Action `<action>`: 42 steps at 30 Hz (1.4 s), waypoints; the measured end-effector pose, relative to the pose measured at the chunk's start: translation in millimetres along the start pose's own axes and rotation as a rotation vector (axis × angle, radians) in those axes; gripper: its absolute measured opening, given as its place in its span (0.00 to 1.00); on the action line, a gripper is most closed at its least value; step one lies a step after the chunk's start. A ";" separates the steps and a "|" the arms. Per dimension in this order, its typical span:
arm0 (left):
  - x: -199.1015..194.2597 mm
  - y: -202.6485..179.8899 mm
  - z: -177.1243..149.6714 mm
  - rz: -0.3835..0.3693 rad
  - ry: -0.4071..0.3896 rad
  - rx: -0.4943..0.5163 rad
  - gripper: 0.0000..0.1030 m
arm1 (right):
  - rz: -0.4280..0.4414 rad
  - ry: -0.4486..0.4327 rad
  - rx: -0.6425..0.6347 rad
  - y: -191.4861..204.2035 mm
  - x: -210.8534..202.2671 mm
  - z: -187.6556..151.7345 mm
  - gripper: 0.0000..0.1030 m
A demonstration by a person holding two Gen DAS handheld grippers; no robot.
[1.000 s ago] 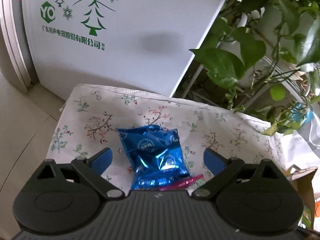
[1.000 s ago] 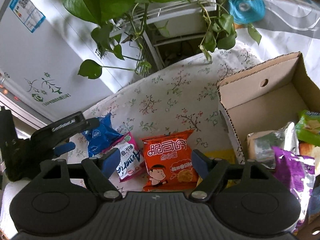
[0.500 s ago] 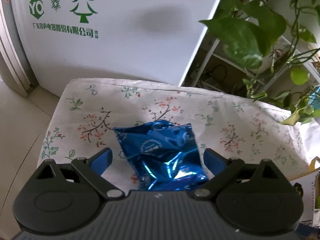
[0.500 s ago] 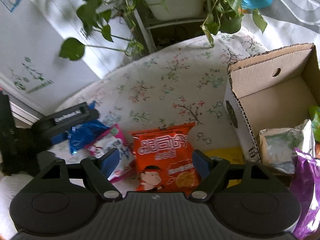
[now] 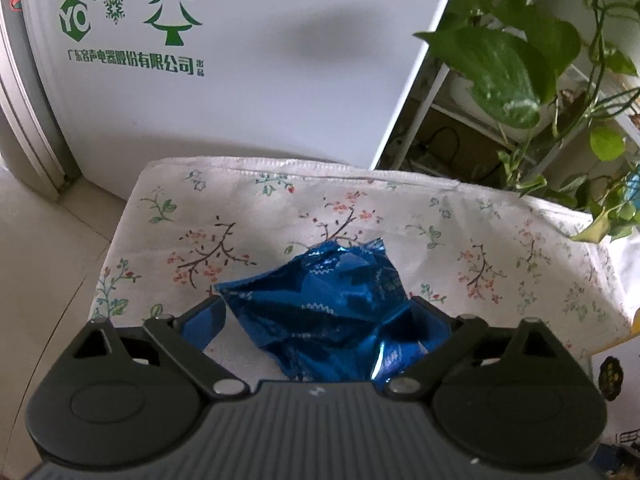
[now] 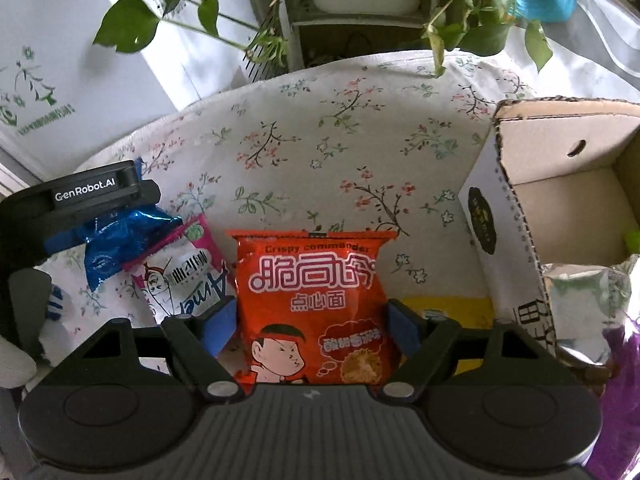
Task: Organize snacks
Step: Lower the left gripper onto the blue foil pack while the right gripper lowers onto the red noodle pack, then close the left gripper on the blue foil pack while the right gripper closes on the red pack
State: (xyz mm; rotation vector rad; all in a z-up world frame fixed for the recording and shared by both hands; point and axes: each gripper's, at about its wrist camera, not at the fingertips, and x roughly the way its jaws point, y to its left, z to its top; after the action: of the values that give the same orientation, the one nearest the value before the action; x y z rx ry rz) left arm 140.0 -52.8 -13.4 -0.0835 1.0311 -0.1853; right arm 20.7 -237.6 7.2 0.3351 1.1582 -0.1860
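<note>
Nearest, my right gripper [image 6: 310, 326] stands spread around the orange snack packet [image 6: 314, 304], upright print, long axis running away from me on the floral tablecloth [image 6: 320, 140]. My left gripper [image 5: 320, 320] is closing around the crumpled blue foil packet [image 5: 332, 312], its right pad touching. Farther right stands the open cardboard box [image 6: 516, 216].

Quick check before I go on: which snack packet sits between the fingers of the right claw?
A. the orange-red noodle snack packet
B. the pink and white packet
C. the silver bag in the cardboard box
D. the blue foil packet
A: in the right wrist view the orange-red noodle snack packet lies between the blue pads of the right claw, while the blue foil packet sits off at the left claw.
</note>
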 end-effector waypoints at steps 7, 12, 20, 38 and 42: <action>-3.2 1.9 -7.2 0.005 0.004 0.033 0.71 | 0.001 0.004 -0.055 9.1 1.4 -5.2 0.75; -15.0 17.0 -11.2 0.008 -0.001 0.016 0.66 | 0.039 0.004 -0.047 9.6 -5.5 -5.7 0.72; -36.0 38.6 -19.0 0.011 -0.010 -0.044 0.66 | 0.077 -0.015 -0.052 10.4 -18.7 -7.6 0.62; -106.6 29.6 -50.7 -0.077 -0.050 -0.061 0.66 | 0.094 0.047 -0.004 3.1 -5.1 -7.3 0.86; -116.5 30.8 -58.7 -0.077 -0.059 -0.049 0.66 | 0.070 0.059 0.000 4.4 3.9 -10.1 0.87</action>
State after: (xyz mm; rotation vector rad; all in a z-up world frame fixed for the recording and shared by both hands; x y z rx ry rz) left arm 34.8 0.8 50.1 -0.1719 0.9743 -0.2261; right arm 14.8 -229.8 0.7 0.3824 1.2024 -0.1153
